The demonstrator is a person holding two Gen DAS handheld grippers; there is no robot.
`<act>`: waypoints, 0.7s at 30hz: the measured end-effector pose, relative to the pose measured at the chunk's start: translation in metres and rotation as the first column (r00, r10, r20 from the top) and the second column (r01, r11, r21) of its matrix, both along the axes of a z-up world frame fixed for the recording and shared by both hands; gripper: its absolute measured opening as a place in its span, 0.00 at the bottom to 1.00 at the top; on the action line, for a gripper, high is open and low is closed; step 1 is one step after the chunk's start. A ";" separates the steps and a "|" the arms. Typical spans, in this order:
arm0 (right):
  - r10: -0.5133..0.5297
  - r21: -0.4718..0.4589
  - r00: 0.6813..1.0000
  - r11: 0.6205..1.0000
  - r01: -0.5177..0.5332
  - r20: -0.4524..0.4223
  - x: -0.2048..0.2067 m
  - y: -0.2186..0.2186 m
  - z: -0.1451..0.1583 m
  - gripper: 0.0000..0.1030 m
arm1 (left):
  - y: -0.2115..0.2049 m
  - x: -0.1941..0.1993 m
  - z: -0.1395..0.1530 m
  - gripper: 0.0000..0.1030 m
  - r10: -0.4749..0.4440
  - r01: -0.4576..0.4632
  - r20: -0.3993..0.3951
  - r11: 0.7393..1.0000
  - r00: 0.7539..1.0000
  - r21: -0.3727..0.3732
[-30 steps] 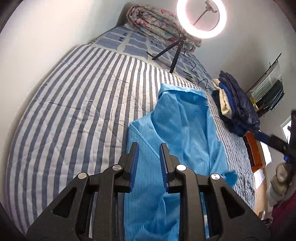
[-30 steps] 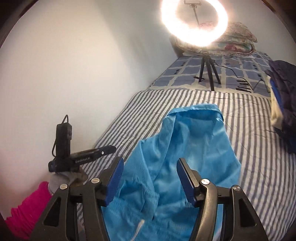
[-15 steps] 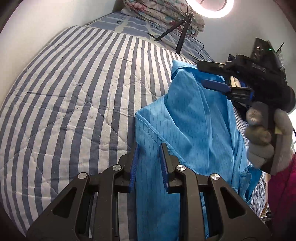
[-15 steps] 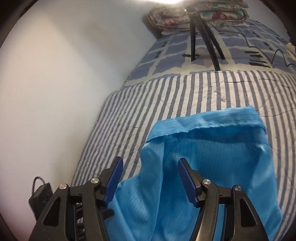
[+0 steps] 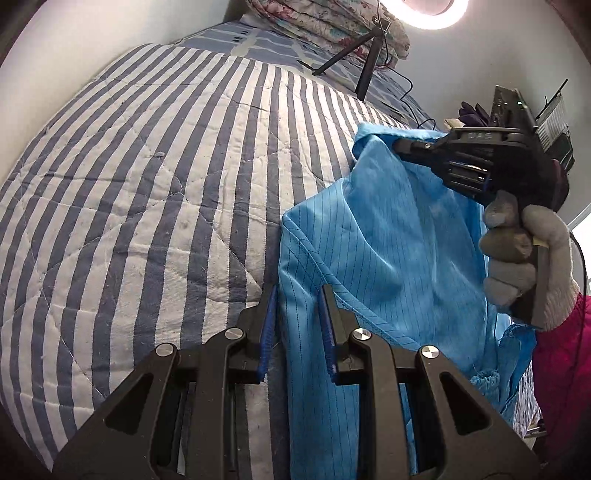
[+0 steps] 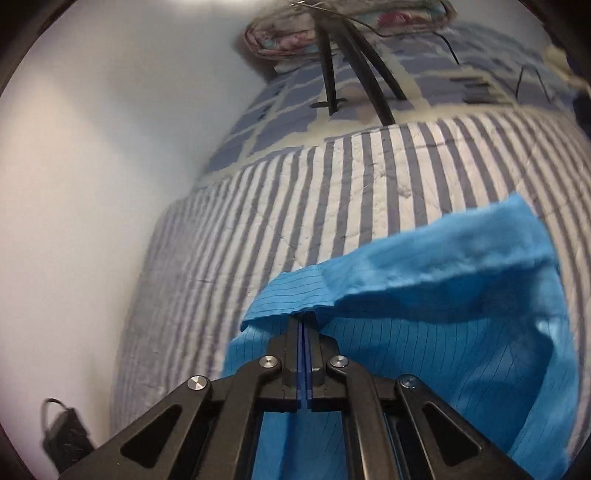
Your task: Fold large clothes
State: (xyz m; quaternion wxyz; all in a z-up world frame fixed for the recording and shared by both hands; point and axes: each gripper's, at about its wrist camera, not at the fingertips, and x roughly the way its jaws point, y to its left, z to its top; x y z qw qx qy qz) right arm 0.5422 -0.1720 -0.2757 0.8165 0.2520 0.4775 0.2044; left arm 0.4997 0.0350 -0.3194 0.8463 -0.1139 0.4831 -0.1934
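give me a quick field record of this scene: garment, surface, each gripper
garment: blue pinstriped garment, rumpled, partly lifted
surface: striped quilt on a bed
left gripper: jaws apart, garment edge between them, not pinched
right gripper: jaws just closed on a fold of the garment
background: ring light tripod

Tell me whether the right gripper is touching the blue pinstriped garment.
Touching. The right wrist view shows the right gripper closed on a folded edge of the blue pinstriped garment, having just closed.

Garment (image 5: 388, 251) lies on quilt (image 5: 147, 184), toward its right side. Tripod (image 5: 365, 62) stands behind garment; folded bedding (image 5: 325, 26) stacked behind tripod.
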 end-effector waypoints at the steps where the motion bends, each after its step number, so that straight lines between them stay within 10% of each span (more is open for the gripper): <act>1: 0.018 0.005 1.000 1.000 -0.018 0.004 -0.002 0.001 0.003 0.04 | 0.000 0.000 0.000 0.21 0.000 0.000 0.000 1.000 1.000 0.002; 4: 0.034 -0.067 0.999 0.997 -0.033 0.016 -0.005 0.006 0.012 0.40 | -0.002 -0.002 0.001 0.21 0.004 -0.004 0.006 1.000 1.000 0.011; 9: 0.073 -0.062 0.997 0.995 -0.074 -0.010 -0.003 0.017 0.008 0.43 | -0.003 -0.002 0.001 0.21 0.004 -0.005 0.008 1.000 1.000 0.014; 13: 0.056 -0.041 0.998 0.998 -0.056 -0.003 -0.002 0.017 0.003 0.00 | -0.004 -0.003 -0.001 0.21 0.002 -0.002 0.019 1.000 1.000 0.022; 21: -0.011 -0.134 1.000 0.991 0.015 0.028 -0.009 -0.004 0.009 0.00 | -0.006 -0.007 -0.001 0.21 0.000 -0.002 0.048 0.999 0.999 0.043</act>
